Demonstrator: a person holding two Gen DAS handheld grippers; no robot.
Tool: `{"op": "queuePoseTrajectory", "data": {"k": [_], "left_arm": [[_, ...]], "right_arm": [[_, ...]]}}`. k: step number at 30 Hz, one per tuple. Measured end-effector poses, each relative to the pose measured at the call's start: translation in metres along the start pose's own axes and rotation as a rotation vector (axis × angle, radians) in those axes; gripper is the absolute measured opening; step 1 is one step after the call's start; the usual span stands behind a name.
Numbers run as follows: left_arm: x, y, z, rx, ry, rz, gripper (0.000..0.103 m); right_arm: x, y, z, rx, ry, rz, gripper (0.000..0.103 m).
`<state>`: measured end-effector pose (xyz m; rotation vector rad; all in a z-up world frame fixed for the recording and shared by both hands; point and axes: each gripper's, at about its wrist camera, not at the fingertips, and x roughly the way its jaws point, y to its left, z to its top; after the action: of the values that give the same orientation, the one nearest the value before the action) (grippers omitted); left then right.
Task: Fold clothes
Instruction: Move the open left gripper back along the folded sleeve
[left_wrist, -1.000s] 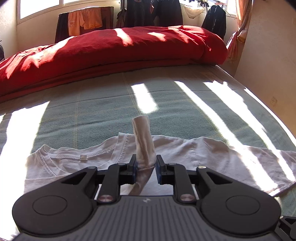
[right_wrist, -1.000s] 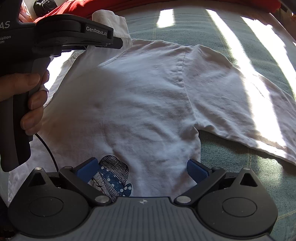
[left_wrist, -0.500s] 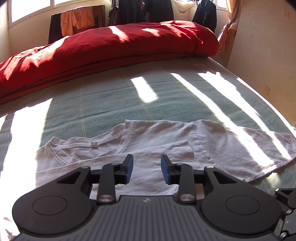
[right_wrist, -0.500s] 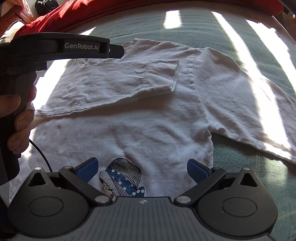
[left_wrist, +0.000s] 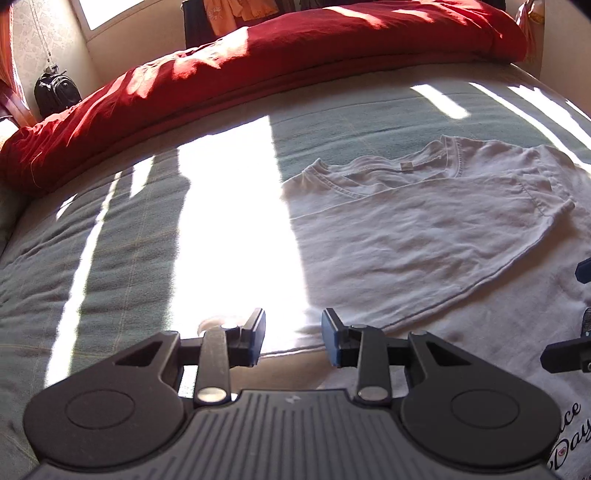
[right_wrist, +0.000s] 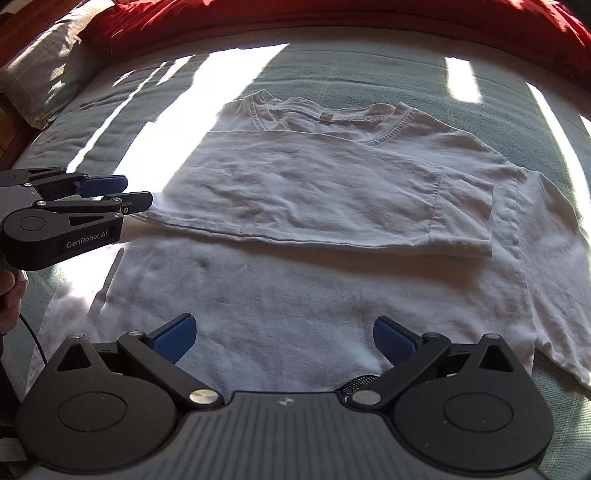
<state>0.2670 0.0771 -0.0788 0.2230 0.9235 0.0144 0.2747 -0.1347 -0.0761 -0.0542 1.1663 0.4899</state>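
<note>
A white T-shirt (right_wrist: 314, 291) lies flat on the green bedspread, collar (right_wrist: 327, 117) toward the far side. Its left sleeve (right_wrist: 332, 199) is folded across the chest, cuff to the right. The shirt also shows in the left wrist view (left_wrist: 424, 251). My left gripper (left_wrist: 293, 341) is open and empty, low over the shirt's left edge; it shows in the right wrist view (right_wrist: 136, 192) at the folded edge. My right gripper (right_wrist: 284, 339) is wide open and empty above the shirt's lower body.
A red duvet (left_wrist: 277, 62) lies along the far side of the green bedspread (left_wrist: 110, 258). A pillow (right_wrist: 44, 70) is at the far left. A dark backpack (left_wrist: 55, 94) hangs by the wall. Strong sun patches cross the bed.
My left gripper let go of the sleeve, which now lies folded across the chest, and moved left and down to the shirt's left edge. My right gripper stayed open and pulled back slightly.
</note>
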Motion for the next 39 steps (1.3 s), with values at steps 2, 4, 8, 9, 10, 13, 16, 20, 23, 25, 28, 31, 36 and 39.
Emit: {"op": "queuePoseTrajectory", "data": {"k": [2, 4, 8, 9, 10, 13, 16, 20, 23, 25, 28, 31, 36, 39], "left_arm": [[0.007, 0.018, -0.003, -0.032, -0.022, -0.008, 0.034], [0.014, 0.029, -0.004, -0.04, -0.042, -0.011, 0.034], [0.04, 0.045, -0.01, -0.095, 0.038, -0.057, 0.034], [0.044, 0.048, -0.013, -0.115, 0.057, -0.077, 0.034], [0.041, 0.05, -0.017, -0.115, 0.053, -0.089, 0.034], [0.033, 0.054, -0.028, -0.116, 0.053, -0.126, 0.035], [0.029, 0.061, -0.03, -0.124, 0.075, -0.177, 0.035], [0.025, 0.084, -0.02, -0.182, 0.07, -0.238, 0.035], [0.028, 0.109, -0.006, -0.231, 0.022, -0.246, 0.035], [0.038, 0.127, 0.006, -0.282, 0.01, -0.285, 0.035], [0.058, 0.136, 0.022, -0.28, -0.014, -0.324, 0.035], [0.081, 0.137, 0.029, -0.276, 0.0, -0.352, 0.034], [0.116, 0.137, 0.029, -0.234, 0.02, -0.339, 0.035], [0.123, 0.144, 0.033, -0.24, 0.005, -0.344, 0.035]], "right_arm": [[0.002, 0.012, 0.007, -0.014, -0.003, 0.005, 0.103], [0.005, 0.023, 0.012, -0.023, -0.002, 0.006, 0.103], [0.01, 0.043, 0.018, -0.046, 0.01, -0.001, 0.103], [0.012, 0.048, 0.019, -0.052, 0.013, -0.003, 0.103], [0.013, 0.052, 0.02, -0.056, 0.017, -0.005, 0.103], [0.016, 0.063, 0.024, -0.061, 0.026, -0.006, 0.103], [0.02, 0.073, 0.031, -0.066, 0.023, -0.004, 0.103], [0.024, 0.087, 0.046, -0.073, 0.001, 0.0, 0.103], [0.028, 0.096, 0.056, -0.076, -0.017, 0.014, 0.103], [0.034, 0.103, 0.062, -0.084, -0.017, 0.023, 0.103], [0.042, 0.115, 0.069, -0.092, -0.012, 0.032, 0.103], [0.047, 0.124, 0.074, -0.085, -0.007, 0.045, 0.103], [0.055, 0.128, 0.079, -0.083, -0.003, 0.065, 0.103], [0.059, 0.128, 0.082, -0.089, -0.005, 0.069, 0.103]]}}
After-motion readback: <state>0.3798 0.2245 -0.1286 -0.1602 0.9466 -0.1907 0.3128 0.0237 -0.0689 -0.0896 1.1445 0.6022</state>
